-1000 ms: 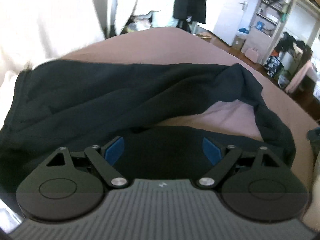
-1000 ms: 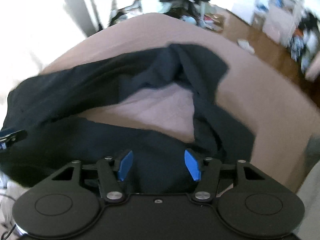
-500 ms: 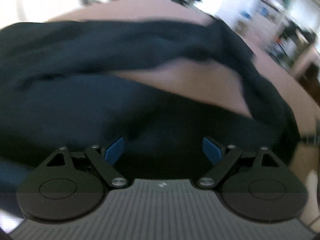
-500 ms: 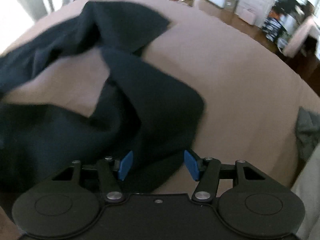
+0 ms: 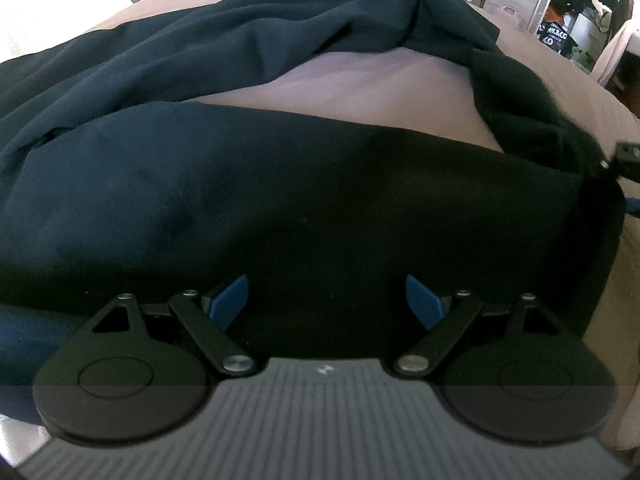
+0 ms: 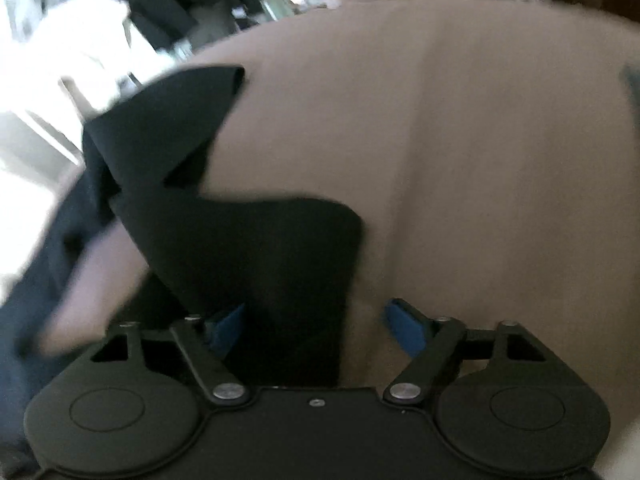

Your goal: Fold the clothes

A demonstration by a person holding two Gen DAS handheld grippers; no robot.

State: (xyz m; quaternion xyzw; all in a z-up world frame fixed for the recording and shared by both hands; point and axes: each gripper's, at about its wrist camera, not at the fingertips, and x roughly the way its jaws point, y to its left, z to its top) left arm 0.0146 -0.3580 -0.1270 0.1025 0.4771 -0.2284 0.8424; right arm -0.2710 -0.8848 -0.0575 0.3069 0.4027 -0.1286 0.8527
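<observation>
A dark navy garment (image 5: 280, 200) lies spread on a bed covered with a pinkish-brown sheet (image 5: 360, 84). In the left wrist view a broad, smooth panel of it fills the near half of the scene, while a crumpled band of the same cloth arcs along the far side and curls down on the right, leaving a bare patch of sheet between the two.

The left gripper (image 5: 326, 300) points down at the near panel with its blue pads well apart; cloth lies below and between them, but neither pad presses on it. At the right edge of this view a small part of the right gripper (image 5: 628, 156) shows beside the garment's right end.

In the blurred right wrist view, a folded flap of the garment (image 6: 248, 248) runs from the far left toward the near centre. The right gripper (image 6: 314, 326) has its jaws closing; the garment's edge lies between them, nearer the left pad, and neither pad visibly clamps it. Bare sheet (image 6: 480, 160) fills the right side.
</observation>
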